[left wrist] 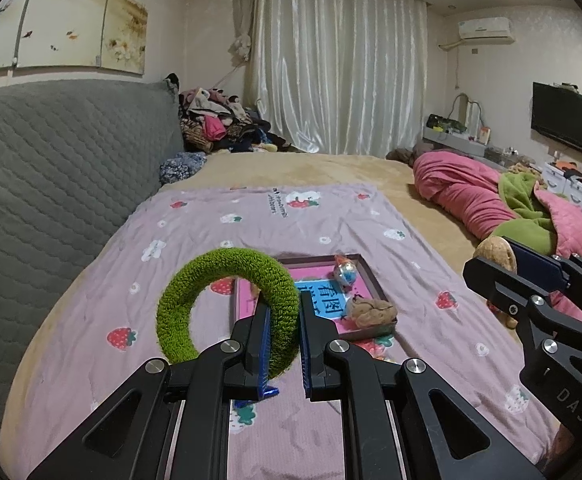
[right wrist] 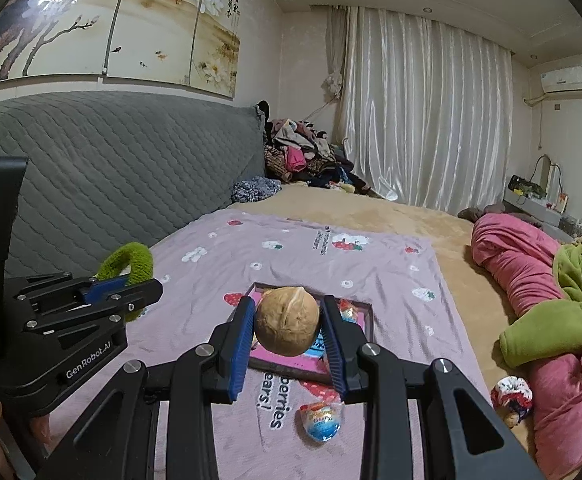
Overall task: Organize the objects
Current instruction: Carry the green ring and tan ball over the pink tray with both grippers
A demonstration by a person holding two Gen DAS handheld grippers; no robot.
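the left claw [left wrist: 284, 332] is clamped on a green fuzzy ring [left wrist: 227, 312], pinching one side of it so that the rest of the loop stands up and to the left of the jaws. the right claw [right wrist: 287, 332] is closed around a round tan walnut [right wrist: 287, 321], which is pinched at its widest part between the blue pads [right wrist: 238, 344].

ahead of and below both claws lies a shallow tray [left wrist: 375, 280] with a pink floor, resting on a strawberry-print sheet [left wrist: 195, 240]. inside the tray sit a foil-wrapped sweet [left wrist: 345, 272] and a second, wrinkled walnut [left wrist: 371, 310]. another wrapped sweet [right wrist: 323, 420] lies on the sheet just below the right claw, outside the tray. a frilly ball [right wrist: 511, 394] sits well to the right of it, beside the pink quilt [right wrist: 531, 264].

risks, as a judgement:
- the walnut is hard and rounded; contact is narrow, so a tilt or jolt could let it slip out.
- released from this height, it could bounce off the tray and roll across the sheet.
- the ring is soft; its free loop could catch the tray rim or the other claw.
- the claws are near each other and could collide over the tray.
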